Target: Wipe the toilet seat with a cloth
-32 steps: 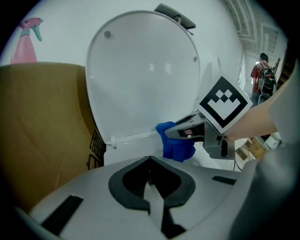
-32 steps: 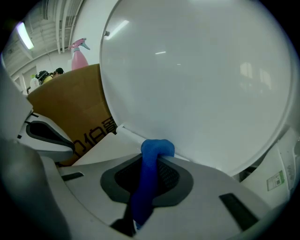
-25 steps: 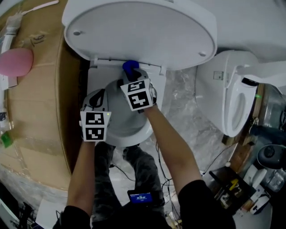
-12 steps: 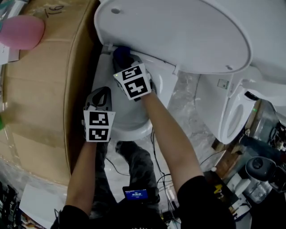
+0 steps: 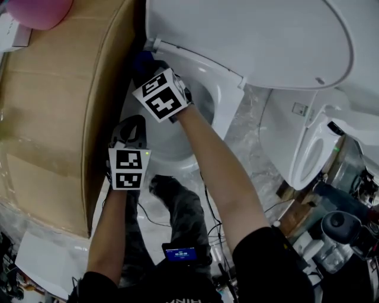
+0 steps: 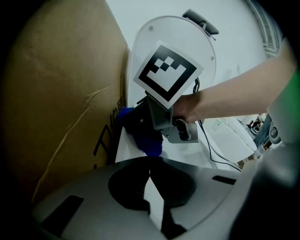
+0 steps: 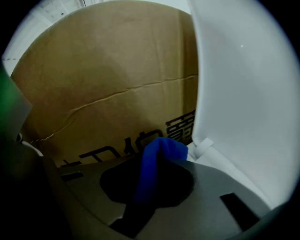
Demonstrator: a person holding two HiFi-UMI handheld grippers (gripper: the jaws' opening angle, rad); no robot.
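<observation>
Where the toilet seat runs back to its hinge under the raised lid, the blue cloth is gripped by the right gripper, whose jaws are clamped on a fold of it. In the right gripper view the cloth is seen rising from between that gripper's closed jaws and bunching at their tip, just beside the lid's hinge tab and near the printed face of the cardboard box. The seat's surface is shown as white, smooth and glossy, and the cloth is set against its rear left corner. This is borne out in the left gripper view, where the cloth is seen on the white seat below the right gripper's marker cube. The left gripper is held empty, its jaws brought together so that only a thin slit is left between them, and it is poised over the toilet's left side, apart from the cloth. On that left side very little room is offered: the box is stood close against the toilet, with only a narrow dark gap between, and a pink object is seen on its top. To the right, a strip of marbled floor is left open between this toilet and a second toilet with its lid up. Cables are trailed across the floor near the person's legs, and a small lit screen is seen there as well.
</observation>
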